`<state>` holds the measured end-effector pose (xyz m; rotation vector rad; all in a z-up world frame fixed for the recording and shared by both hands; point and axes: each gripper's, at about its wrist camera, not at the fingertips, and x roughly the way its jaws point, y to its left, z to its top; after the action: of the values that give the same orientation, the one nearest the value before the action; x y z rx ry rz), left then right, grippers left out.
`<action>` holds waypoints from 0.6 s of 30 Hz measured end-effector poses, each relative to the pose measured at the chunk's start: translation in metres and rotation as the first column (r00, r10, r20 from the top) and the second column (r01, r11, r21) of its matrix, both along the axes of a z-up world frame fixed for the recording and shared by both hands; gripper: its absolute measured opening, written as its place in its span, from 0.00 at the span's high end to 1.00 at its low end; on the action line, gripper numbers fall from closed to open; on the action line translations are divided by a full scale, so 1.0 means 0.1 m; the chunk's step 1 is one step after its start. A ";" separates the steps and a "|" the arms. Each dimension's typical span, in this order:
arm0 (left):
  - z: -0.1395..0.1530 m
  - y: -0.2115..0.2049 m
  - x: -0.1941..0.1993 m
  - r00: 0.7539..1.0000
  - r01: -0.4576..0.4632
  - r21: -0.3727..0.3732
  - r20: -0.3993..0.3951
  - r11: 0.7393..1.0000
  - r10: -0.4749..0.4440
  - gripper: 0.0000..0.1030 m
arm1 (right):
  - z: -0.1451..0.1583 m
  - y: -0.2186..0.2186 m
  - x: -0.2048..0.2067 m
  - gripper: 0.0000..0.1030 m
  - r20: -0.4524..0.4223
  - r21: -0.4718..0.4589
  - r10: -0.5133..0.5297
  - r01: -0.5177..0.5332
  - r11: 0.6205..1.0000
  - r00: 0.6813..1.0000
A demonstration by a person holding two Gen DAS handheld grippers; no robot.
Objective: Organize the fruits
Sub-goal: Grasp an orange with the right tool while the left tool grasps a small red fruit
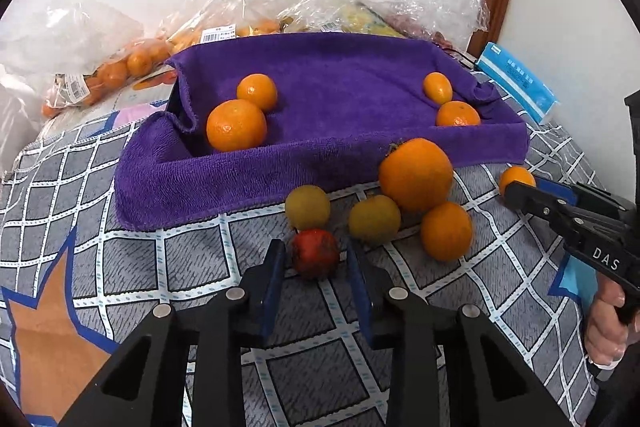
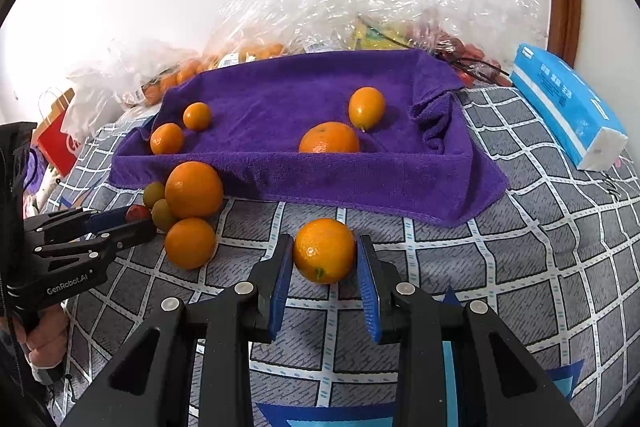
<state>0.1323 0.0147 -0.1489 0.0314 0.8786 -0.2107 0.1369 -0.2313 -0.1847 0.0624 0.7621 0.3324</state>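
A tray lined with a purple towel holds several oranges. My left gripper is open, its fingers on either side of a small red fruit on the bedspread, not closed on it. Two yellow-green fruits, a large orange and a smaller orange lie just beyond. My right gripper is open around an orange in front of the tray; small gaps show at both pads. The left gripper also shows in the right wrist view.
Clear plastic bags of oranges and other fruit lie behind the tray against the wall. A blue tissue pack lies at the right. A red paper bag stands at the left. The bedspread is grey checked.
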 end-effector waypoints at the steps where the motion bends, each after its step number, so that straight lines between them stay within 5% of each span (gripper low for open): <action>1: 0.00 0.00 0.00 1.000 -0.001 -0.003 0.000 1.000 0.001 0.74 | 0.00 0.00 0.00 0.69 0.002 0.000 0.002 -0.002 1.000 1.000; 18: 0.10 0.08 -0.02 0.997 -0.035 -0.097 0.060 0.995 0.041 0.78 | 0.03 -0.06 -0.03 0.69 0.024 0.026 -0.016 0.015 1.000 1.000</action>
<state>0.1307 0.0228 -0.1392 -0.0683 0.8056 -0.2148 0.1336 -0.2370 -0.1820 0.0883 0.7336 0.3278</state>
